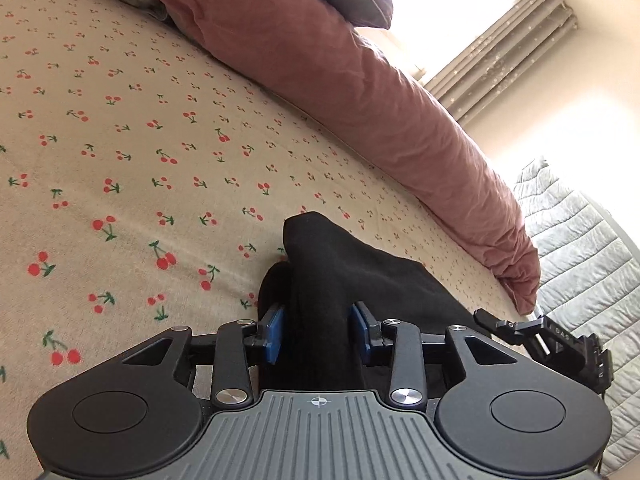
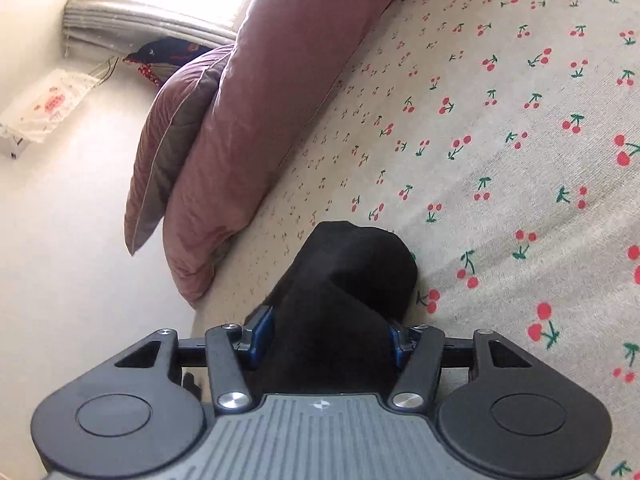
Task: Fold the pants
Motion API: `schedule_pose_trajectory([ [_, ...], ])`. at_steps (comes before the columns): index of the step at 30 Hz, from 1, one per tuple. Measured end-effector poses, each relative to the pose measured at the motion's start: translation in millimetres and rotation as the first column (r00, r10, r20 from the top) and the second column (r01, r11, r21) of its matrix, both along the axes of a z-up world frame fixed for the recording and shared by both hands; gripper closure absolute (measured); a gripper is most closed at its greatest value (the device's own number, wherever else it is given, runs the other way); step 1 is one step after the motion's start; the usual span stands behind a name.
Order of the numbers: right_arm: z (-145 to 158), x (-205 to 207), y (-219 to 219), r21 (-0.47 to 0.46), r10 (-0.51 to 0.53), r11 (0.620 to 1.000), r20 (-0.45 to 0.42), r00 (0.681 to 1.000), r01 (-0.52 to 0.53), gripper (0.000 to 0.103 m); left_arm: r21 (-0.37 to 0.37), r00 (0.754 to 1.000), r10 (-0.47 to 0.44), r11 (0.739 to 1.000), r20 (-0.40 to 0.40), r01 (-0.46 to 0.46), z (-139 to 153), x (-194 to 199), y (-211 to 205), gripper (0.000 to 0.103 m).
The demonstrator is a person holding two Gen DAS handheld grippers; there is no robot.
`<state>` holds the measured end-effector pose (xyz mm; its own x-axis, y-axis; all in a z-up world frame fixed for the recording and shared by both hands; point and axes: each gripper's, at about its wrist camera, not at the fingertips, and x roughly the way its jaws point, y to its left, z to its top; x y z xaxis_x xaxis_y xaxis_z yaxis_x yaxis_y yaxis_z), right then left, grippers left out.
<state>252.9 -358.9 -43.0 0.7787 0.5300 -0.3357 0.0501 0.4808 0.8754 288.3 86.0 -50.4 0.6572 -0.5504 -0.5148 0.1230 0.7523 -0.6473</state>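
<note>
The black pants [image 1: 340,276] hide their own lower part behind the left gripper's [image 1: 319,330] body, and whether the blue pads [image 1: 275,330] press the cloth cannot be told. In the right wrist view the pants [image 2: 352,280] cover the right gripper's [image 2: 332,332] far-right pad. The pink duvet [image 1: 360,92] runs off the top edge.

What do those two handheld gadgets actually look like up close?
They match. The left gripper and the right gripper are matt black, with blue pads on the jaws, silver pivot screws, two round black discs and a grey ribbed plate with a small crosshair mark. No hands, sleeves or cables are visible.
</note>
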Motion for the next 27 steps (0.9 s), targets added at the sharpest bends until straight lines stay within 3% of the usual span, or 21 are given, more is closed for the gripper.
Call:
schedule_pose_trajectory([
  [1, 1, 3, 0, 0.001, -0.002, 1.0, 0.001, 1.0, 0.002, 0.047, -0.007, 1.0, -0.004, 1.0, -0.001, 0.004, -1, 6, 0, 0.07],
  [3, 8, 5, 4, -0.067, -0.032, 0.997, 0.021, 0.999, 0.034, 0.067, 0.003, 1.0, -0.007, 1.0, 0.012, 0.007, -1, 16, -3, 0.071],
  [4, 13, 2, 5, -0.106, -0.045, 0.993, 0.055, 0.997, 0.051, 0.07, 0.004, 1.0, -0.01, 1.0, 0.02, 0.01, -1, 19, -4, 0.073],
  [8, 24, -7, -3, -0.085, -0.111, 0.988, 0.206, 0.972, 0.131, 0.077, 0.005, 0.997, -0.035, 0.999, 0.064, 0.035, 5, 24, -12, 0.073],
  [12, 41, -13, -9, -0.219, -0.206, 0.944, 0.192, 0.959, 0.247, 0.076, 0.133, 0.998, -0.03, 0.991, 0.056, 0.023, 14, 19, -22, 0.068],
  [16, 60, -26, 2, -0.358, -0.161, 0.913, 0.128, 0.979, 0.197, 0.069, 0.246, 0.997, -0.011, 0.969, 0.073, -0.007, 35, 0, -25, 0.042],
  [18, 67, -39, 10, -0.4, -0.128, 0.903, 0.1, 0.987, 0.157, 0.053, 0.268, 0.998, -0.033, 0.963, 0.052, 0.018, 46, -14, -25, 0.04],
  [22, 67, -77, 26, -0.458, -0.074, 0.885, 0.044, 0.996, 0.086, 0.048, 0.294, 0.997, -0.075, 0.953, 0.012, 0.068, 62, -52, -24, 0.035],
  [27, 59, -111, 42, -0.484, -0.065, 0.875, -0.064, 0.996, 0.026, 0.046, 0.27, 0.994, -0.098, 0.957, -0.048, 0.107, 69, -100, -15, 0.034],
])
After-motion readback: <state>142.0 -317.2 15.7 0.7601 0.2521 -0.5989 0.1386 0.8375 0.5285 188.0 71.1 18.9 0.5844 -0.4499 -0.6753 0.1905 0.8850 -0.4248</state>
